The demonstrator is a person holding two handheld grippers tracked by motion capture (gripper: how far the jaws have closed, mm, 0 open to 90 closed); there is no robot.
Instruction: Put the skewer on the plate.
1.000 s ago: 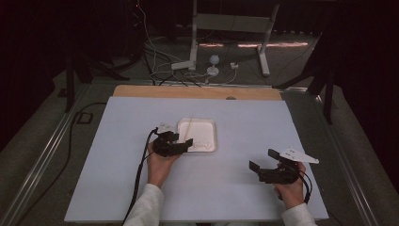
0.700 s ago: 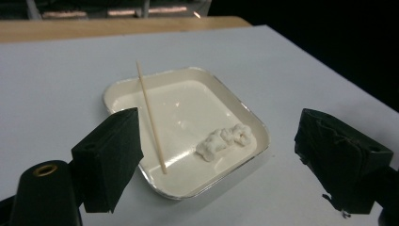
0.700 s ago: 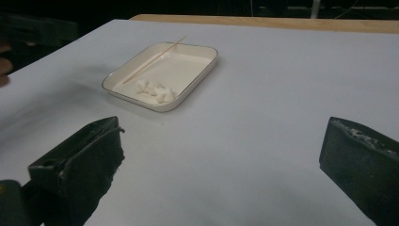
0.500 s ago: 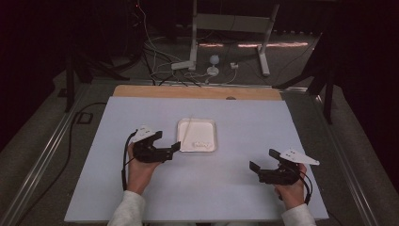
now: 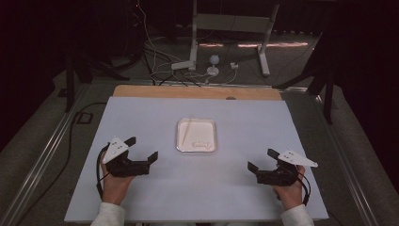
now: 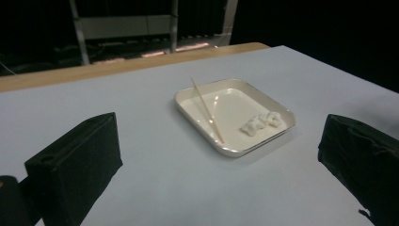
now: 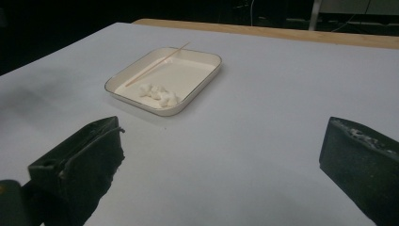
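Observation:
A shallow white tray [image 5: 179, 136] sits at the middle of the pale table sheet. In it lie a thin wooden stick [image 5: 187, 129] along its left side and a small clump of white lumps [image 5: 201, 144] at its near edge. My left gripper [image 5: 143, 147] hovers at the front left, well clear of the tray. Its jaws have just been opening and stand wide, with nothing between them. My right gripper [image 5: 261, 159] rests open and empty at the front right. The left gripper view shows the tray [image 6: 186, 101], stick [image 6: 207, 110] and lumps [image 6: 261, 123] ahead.
The table's wooden far edge [image 5: 197, 92] runs behind the sheet. Beyond it on the dark floor are cables [image 5: 160, 70] and a metal stand [image 5: 195, 33]. Bare sheet [image 5: 197, 183] lies between the two hands.
My left hand has drawn away from the tray's left side, moving left and toward the front edge, and its jaws have spread wider. The right hand has stayed put.

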